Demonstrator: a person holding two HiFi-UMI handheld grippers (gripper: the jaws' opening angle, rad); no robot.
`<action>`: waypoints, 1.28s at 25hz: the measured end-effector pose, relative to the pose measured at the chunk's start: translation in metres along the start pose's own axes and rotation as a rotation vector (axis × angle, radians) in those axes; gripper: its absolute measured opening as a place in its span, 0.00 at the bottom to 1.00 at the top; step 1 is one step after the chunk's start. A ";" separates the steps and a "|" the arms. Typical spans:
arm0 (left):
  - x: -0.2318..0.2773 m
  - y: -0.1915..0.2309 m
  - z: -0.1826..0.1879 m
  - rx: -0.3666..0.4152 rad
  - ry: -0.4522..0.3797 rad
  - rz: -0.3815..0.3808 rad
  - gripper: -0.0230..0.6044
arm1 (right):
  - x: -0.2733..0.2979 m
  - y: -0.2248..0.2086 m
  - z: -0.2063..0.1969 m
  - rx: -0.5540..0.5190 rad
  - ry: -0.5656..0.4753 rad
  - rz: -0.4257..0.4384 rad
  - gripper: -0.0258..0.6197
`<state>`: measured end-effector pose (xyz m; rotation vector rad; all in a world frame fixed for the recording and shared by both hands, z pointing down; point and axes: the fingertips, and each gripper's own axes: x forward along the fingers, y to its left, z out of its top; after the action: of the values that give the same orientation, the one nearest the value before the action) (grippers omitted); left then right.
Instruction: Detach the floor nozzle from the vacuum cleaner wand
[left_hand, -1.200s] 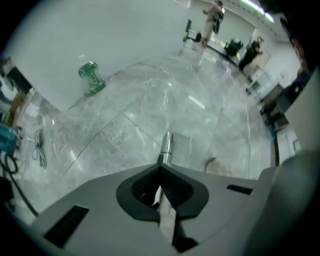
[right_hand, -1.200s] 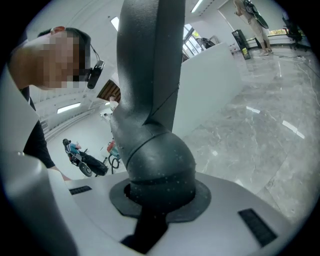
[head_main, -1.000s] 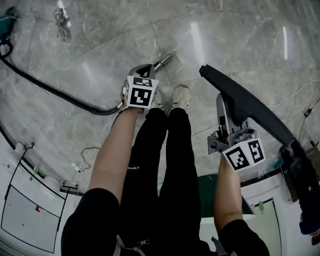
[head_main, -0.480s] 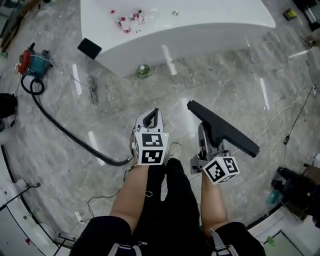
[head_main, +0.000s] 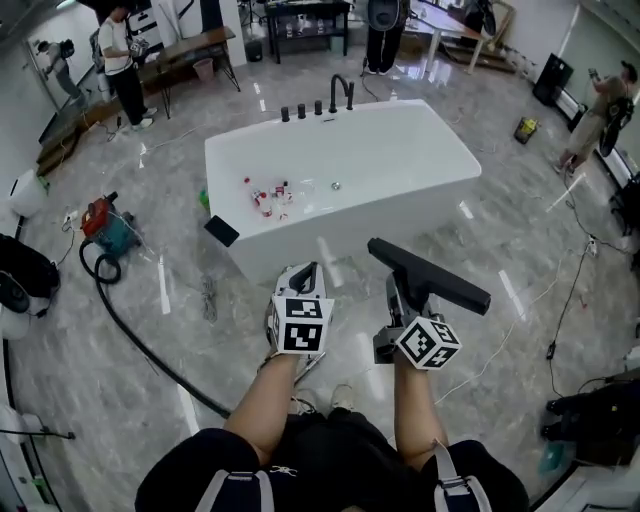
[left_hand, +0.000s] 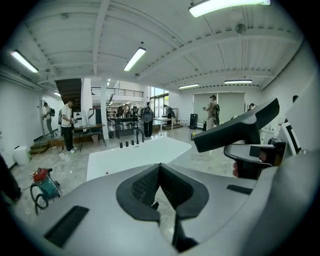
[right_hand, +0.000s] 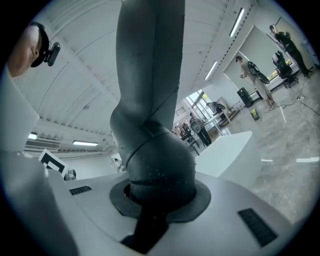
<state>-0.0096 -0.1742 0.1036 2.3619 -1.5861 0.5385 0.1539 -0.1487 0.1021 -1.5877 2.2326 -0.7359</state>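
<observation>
The black floor nozzle (head_main: 430, 270) is off the floor, with my right gripper (head_main: 402, 296) shut on its neck (right_hand: 150, 150); its long head points up and away from me. My left gripper (head_main: 305, 274) is raised beside it, to its left, shut with nothing between the jaws. The left gripper view shows the nozzle head (left_hand: 236, 131) at the right, above the white tub. The black hose (head_main: 140, 345) lies on the floor at my left and runs back to the red and teal vacuum cleaner (head_main: 108, 228). Its near end is hidden behind my left arm. No wand shows.
A white bathtub (head_main: 420, 160) stands just ahead, with small bottles inside and a black faucet at its far rim. A thin cable (head_main: 555, 300) crosses the floor on the right. Dark gear (head_main: 590, 415) sits at the lower right. Several people stand by tables at the back.
Both grippers have come up from near the floor, the right one carrying the nozzle. The hose stays on the floor. The head view has lifted from my feet to the tub and room.
</observation>
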 end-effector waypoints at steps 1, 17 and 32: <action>-0.006 -0.002 0.017 0.002 -0.020 -0.005 0.05 | 0.000 0.010 0.018 -0.016 -0.020 0.012 0.17; -0.054 -0.002 0.115 0.051 -0.164 0.003 0.05 | 0.000 0.090 0.127 -0.158 -0.145 0.128 0.17; -0.044 -0.002 0.102 0.051 -0.145 0.021 0.05 | 0.004 0.089 0.118 -0.159 -0.108 0.150 0.17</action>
<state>-0.0062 -0.1776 -0.0069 2.4757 -1.6788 0.4250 0.1442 -0.1567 -0.0455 -1.4703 2.3482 -0.4316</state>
